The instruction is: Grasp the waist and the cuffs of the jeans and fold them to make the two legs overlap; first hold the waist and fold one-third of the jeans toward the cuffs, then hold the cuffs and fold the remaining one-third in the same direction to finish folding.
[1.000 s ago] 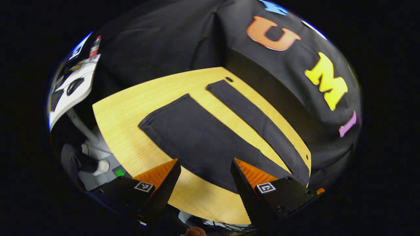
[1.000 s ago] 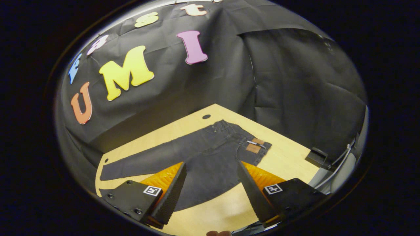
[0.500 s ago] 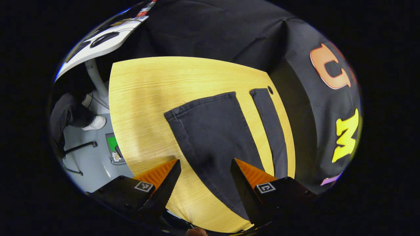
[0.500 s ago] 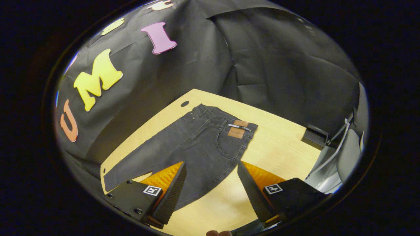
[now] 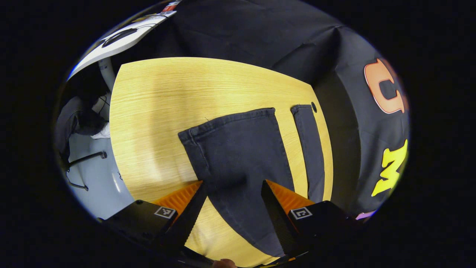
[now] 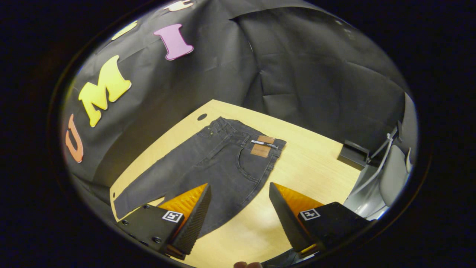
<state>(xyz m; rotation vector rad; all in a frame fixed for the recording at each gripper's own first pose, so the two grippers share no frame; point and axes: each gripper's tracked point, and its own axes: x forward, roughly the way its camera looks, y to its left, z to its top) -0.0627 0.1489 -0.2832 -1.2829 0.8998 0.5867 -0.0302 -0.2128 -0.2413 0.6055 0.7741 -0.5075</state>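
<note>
Left hand-held gripper [image 5: 232,203], fingers apart and empty, has come lower and closer over the near leg of the jeans [image 5: 238,163]; against half a second ago the cuff [image 5: 227,121] looms larger at 12 o'clock between the fingers. Right hand-held gripper [image 6: 238,208], likewise spread and holding nothing, has drifted little, the waist [image 6: 245,136] lying ahead at 12 to 1 o'clock. Judged meaning: both are still approaching, with no grasp made, so the leg-over-leg fold is not begun. The jeans lie flat and unfolded on the bench [image 5: 156,96], legs parted with a strip of bench between them. In the right gripper view the long axis runs from the cuffs at 8 o'clock to the waist at 1 o'clock, its leather patch [image 6: 261,147] facing up.
</note>
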